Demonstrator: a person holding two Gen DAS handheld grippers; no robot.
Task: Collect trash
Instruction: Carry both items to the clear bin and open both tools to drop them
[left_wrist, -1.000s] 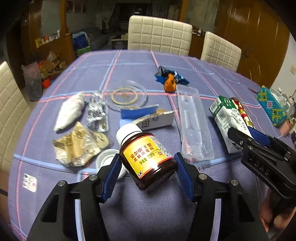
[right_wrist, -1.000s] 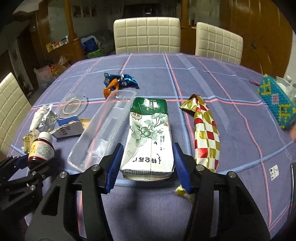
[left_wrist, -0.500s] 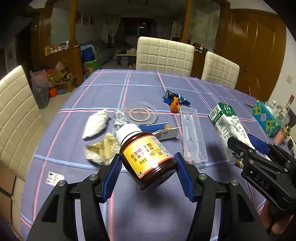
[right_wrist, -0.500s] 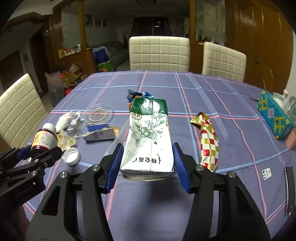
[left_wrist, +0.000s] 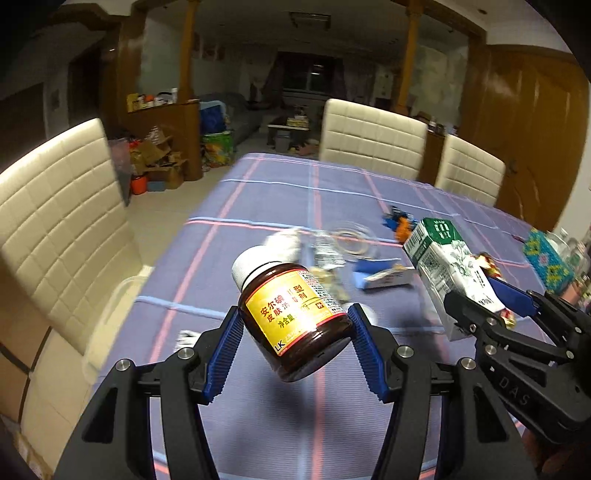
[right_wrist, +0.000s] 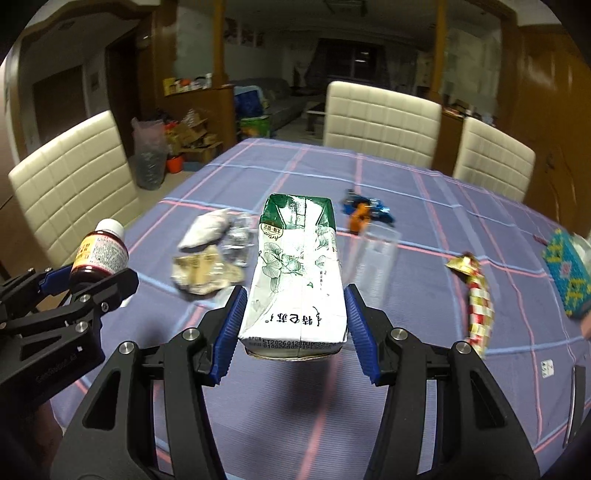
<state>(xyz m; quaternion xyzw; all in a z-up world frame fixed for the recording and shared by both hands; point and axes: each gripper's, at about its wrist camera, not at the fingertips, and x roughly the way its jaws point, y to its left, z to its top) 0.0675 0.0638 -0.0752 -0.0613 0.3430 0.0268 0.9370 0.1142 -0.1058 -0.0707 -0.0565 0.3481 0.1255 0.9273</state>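
Observation:
My left gripper (left_wrist: 295, 341) is shut on a brown bottle (left_wrist: 293, 319) with a yellow label and white cap, held above the table; it also shows in the right wrist view (right_wrist: 99, 254). My right gripper (right_wrist: 293, 328) is shut on a white and green carton (right_wrist: 297, 273), lifted off the table; the carton also shows in the left wrist view (left_wrist: 448, 275). More trash lies on the purple tablecloth (right_wrist: 406, 206): a crumpled tan wrapper (right_wrist: 203, 273), a white wad (right_wrist: 207, 232), a clear tray (right_wrist: 373, 262), a blue and orange wrapper (right_wrist: 364, 210) and a red-checked gold wrapper (right_wrist: 476, 299).
Cream chairs stand at the left (left_wrist: 55, 229) and at the far side (right_wrist: 380, 122). A beaded box (right_wrist: 569, 273) sits at the right edge. A blue and white card packet (left_wrist: 384, 275) and a clear lid (left_wrist: 351, 240) lie mid-table. Clutter fills the floor beyond (right_wrist: 184, 144).
Both grippers have risen and drawn back from the table, carrying the bottle and the carton with them. The trash on the table now looks farther away.

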